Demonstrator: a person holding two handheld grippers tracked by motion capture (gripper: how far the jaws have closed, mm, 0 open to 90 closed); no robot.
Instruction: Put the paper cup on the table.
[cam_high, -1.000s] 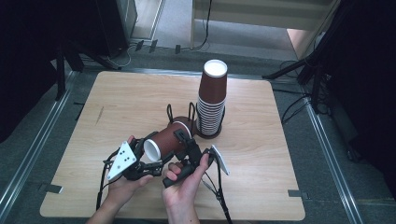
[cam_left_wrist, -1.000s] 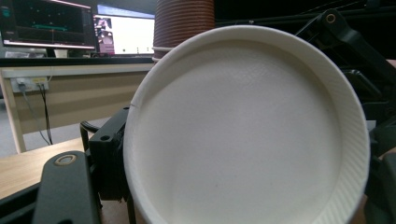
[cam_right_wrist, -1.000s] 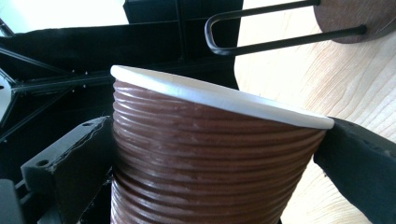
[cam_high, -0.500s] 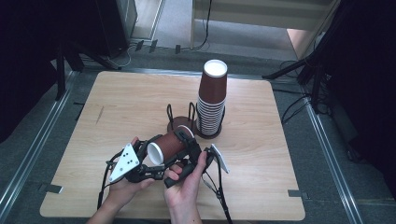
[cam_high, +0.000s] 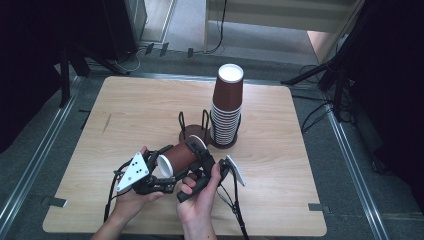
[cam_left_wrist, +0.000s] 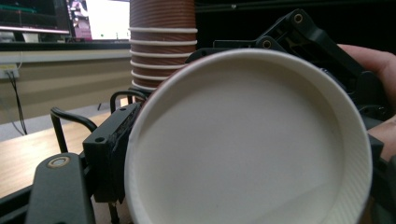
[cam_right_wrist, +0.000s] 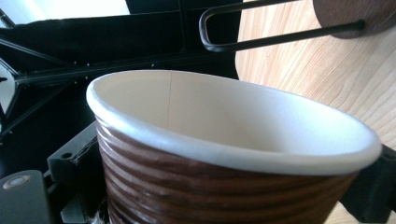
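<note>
**Two grippers on nested brown cups above the near table edge**

A brown ribbed paper cup (cam_high: 179, 157) lay on its side in the air, low over the wooden table (cam_high: 125, 115), near its front edge and just in front of the wire cup holder (cam_high: 194, 131). Its white mouth faced the left gripper (cam_high: 152, 167). In the high view a second white rim showed at the far end of it, so two cups seemed nested; how deep, I could not tell.

Left gripper: jaws had just been opening a little, with the cup between them. In the left gripper view one black pad (cam_left_wrist: 112, 149) lay against the rim's side, so it gripped the cup.

Right gripper (cam_high: 202, 160): jaws had just been closing, and in the right gripper view they stood on either side of the ribbed wall (cam_right_wrist: 210, 196). Whether the pads pressed on it I could not tell.

A tall stack of cups (cam_high: 227, 107) stood upright just right of the holder, well clear of both hands.
</note>
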